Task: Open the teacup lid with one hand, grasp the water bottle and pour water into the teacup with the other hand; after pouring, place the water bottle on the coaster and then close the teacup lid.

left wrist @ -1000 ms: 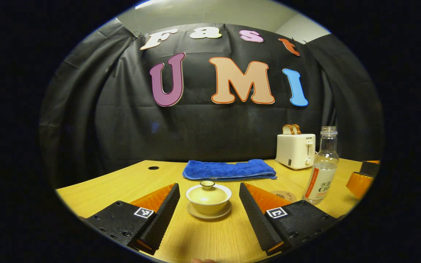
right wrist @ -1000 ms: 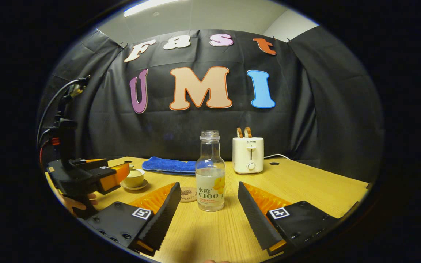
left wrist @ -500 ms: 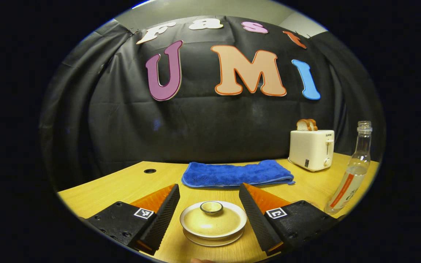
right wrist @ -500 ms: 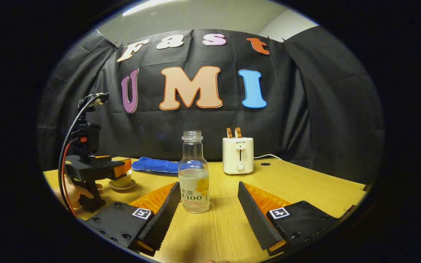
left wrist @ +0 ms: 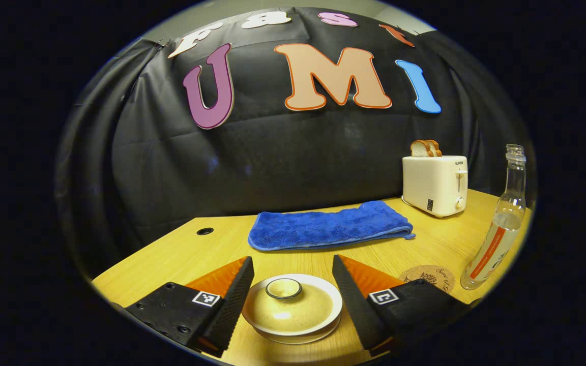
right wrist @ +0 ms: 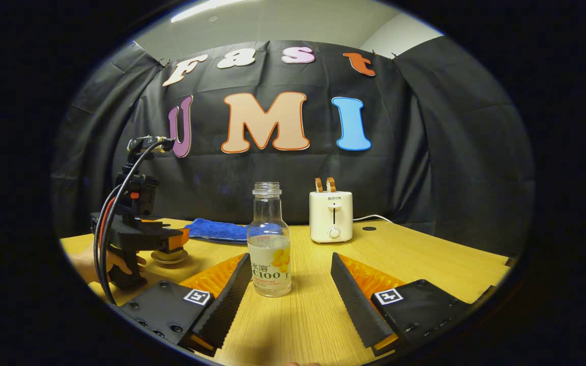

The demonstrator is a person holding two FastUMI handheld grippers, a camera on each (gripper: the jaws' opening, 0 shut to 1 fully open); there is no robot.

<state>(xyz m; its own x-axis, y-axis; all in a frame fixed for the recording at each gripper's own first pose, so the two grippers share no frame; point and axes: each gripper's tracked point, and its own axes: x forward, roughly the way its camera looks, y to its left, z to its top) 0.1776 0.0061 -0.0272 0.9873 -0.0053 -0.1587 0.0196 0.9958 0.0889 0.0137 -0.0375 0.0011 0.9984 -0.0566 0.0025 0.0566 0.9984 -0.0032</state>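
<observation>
Both jaws stand wide, with nothing between them under pressure. On the left gripper (left wrist: 290,300), the fingers flank the teacup (left wrist: 293,308), one on each side and not touching it; the lid (left wrist: 291,304) sits closed on the cup, its small round knob upward, and a saucer rim shows beneath. Behind the cup a folded blue towel (left wrist: 326,230) lies on the wooden table (left wrist: 181,254). Right of the cup lies a round cork coaster (left wrist: 427,277) carrying script too small to make out. Farther right and back stands a white toaster (left wrist: 435,184) with two bread slices (left wrist: 425,148) in its slots and a small brand mark near its top edge. At the far right stands the water bottle (left wrist: 498,229), uncapped and partly filled, just beside the coaster. In the right gripper view, the right gripper (right wrist: 291,295) faces the bottle, which stands upright just ahead of the fingertips, nearer the left finger, untouched.
</observation>
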